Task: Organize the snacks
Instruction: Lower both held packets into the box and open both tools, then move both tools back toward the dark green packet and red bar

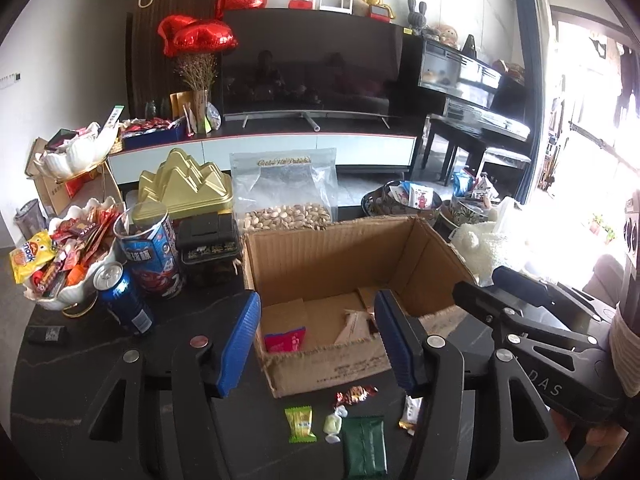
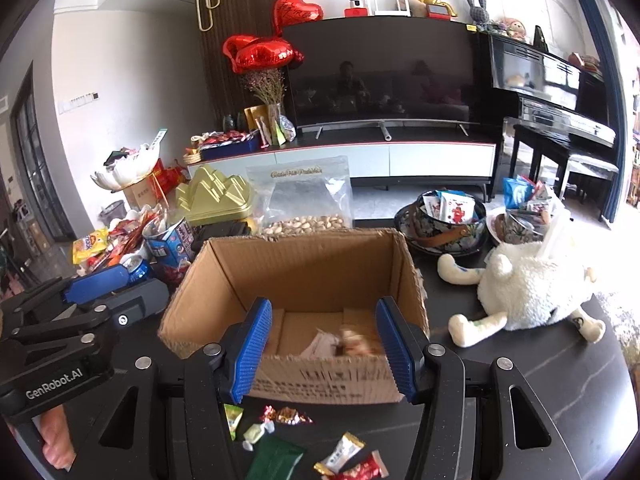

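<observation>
An open cardboard box (image 1: 344, 248) (image 2: 304, 264) stands on the dark table. Inside lie a pink packet (image 1: 285, 339) and a white packet (image 1: 354, 326); in the right wrist view a blurred snack (image 2: 354, 342) is in mid-air in the box. My left gripper (image 1: 316, 340) is open and empty at the box's near wall. My right gripper (image 2: 324, 344) is open over the box's near edge. Loose snacks lie in front of the box: a green-yellow candy (image 1: 300, 424), a pale candy (image 1: 333, 426), a dark green packet (image 1: 365, 446), a red foil candy (image 1: 355, 394) and a red-white packet (image 2: 362, 470).
Left of the box stand a blue can (image 1: 124, 298), a snack tube (image 1: 154, 248), a black container (image 1: 208, 240), a gold tin (image 1: 186, 186) and a white bowl of snacks (image 1: 68, 256). A pistachio bag (image 1: 285, 192) is behind. A plush sheep (image 2: 532, 288) and patterned bowls (image 2: 444, 220) are right.
</observation>
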